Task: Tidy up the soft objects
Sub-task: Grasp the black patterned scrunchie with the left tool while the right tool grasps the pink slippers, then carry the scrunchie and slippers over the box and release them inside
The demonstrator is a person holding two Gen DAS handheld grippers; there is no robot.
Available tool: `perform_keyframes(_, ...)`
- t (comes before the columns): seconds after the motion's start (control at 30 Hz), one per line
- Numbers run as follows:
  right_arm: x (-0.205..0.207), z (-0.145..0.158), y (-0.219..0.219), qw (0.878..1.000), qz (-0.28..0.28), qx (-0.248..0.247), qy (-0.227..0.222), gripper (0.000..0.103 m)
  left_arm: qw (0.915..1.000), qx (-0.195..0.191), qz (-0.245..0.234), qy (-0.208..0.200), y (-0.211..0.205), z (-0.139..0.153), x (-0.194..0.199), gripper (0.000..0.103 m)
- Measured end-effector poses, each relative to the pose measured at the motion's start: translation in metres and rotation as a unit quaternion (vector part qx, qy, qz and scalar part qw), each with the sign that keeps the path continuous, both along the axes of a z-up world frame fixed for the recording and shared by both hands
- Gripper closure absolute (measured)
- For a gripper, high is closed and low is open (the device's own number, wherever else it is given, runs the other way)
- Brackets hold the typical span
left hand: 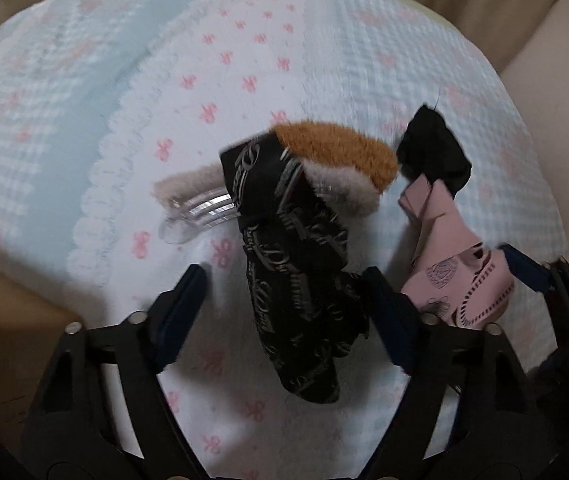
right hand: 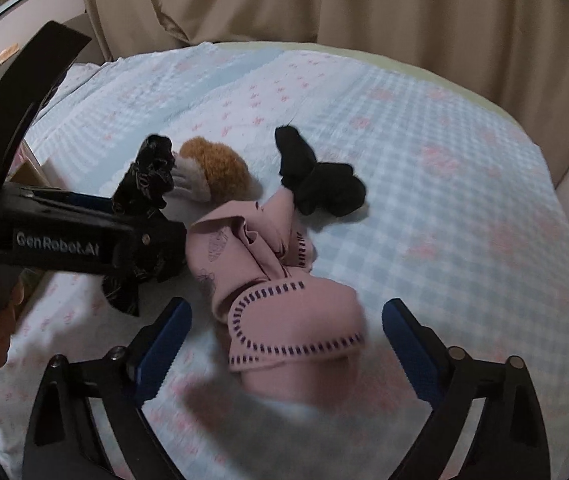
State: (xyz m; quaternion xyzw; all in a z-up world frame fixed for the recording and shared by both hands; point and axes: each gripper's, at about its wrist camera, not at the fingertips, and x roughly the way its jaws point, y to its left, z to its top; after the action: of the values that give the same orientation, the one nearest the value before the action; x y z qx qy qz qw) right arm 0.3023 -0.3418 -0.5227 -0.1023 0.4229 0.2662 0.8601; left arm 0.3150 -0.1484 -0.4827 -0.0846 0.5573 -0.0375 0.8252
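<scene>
A black patterned scarf (left hand: 296,280) lies on the bed between the open fingers of my left gripper (left hand: 284,292), draped over a fuzzy brown-and-cream hair claw (left hand: 340,160). A second beige claw with clear teeth (left hand: 200,200) lies to its left. A pink cloth with dark stitching (right hand: 284,304) lies between the open fingers of my right gripper (right hand: 284,340); it also shows in the left wrist view (left hand: 444,264). A black sock (right hand: 316,176) lies beyond the pink cloth. The left gripper (right hand: 64,232) sits over the black scarf (right hand: 148,176) in the right wrist view.
The bedspread (right hand: 444,160) is white and pale blue with pink bows. Beige curtains (right hand: 324,0) hang behind the bed. A cardboard box (left hand: 0,320) stands at the bed's left edge.
</scene>
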Motion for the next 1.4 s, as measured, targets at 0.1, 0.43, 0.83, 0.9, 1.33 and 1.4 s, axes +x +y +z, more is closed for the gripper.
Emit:
perform_keyframes(0.1,0.006,-0.013,0.009,1.0,0.015,-0.007,0.011,0.034,1.0,0.0,-0.008,0.004,-0.004,-0.011,0.001,0.044)
perform_keyframes(0.43,-0.003,-0.013,0.011,1.0,0.005,-0.009,-0.01,0.057,0.9997,0.008,-0.022,-0.01,-0.01,-0.005,0.002,0.068)
perform_keyframes(0.83,-0.019,0.02,-0.002,0.999,-0.029,0.01,-0.019,0.061,0.9995,0.002,-0.018,-0.027,-0.006,0.032,-0.019,0.069)
perform_keyframes(0.9,-0.027,0.035,-0.005,0.999,-0.036,0.012,-0.024,0.061,0.9992,0.0,-0.019,-0.034,-0.005,0.045,-0.025,0.069)
perform_keyframes(1.33,-0.085,0.169,-0.017,0.992,-0.112,0.033,-0.057,0.061,0.9951,-0.013,-0.037,-0.091,0.013,0.164,-0.08,0.069)
perform_keyframes(1.4,-0.093,0.189,-0.016,0.99,-0.123,0.035,-0.059,0.061,0.9939,-0.015,-0.043,-0.101,0.02,0.186,-0.09,0.069)
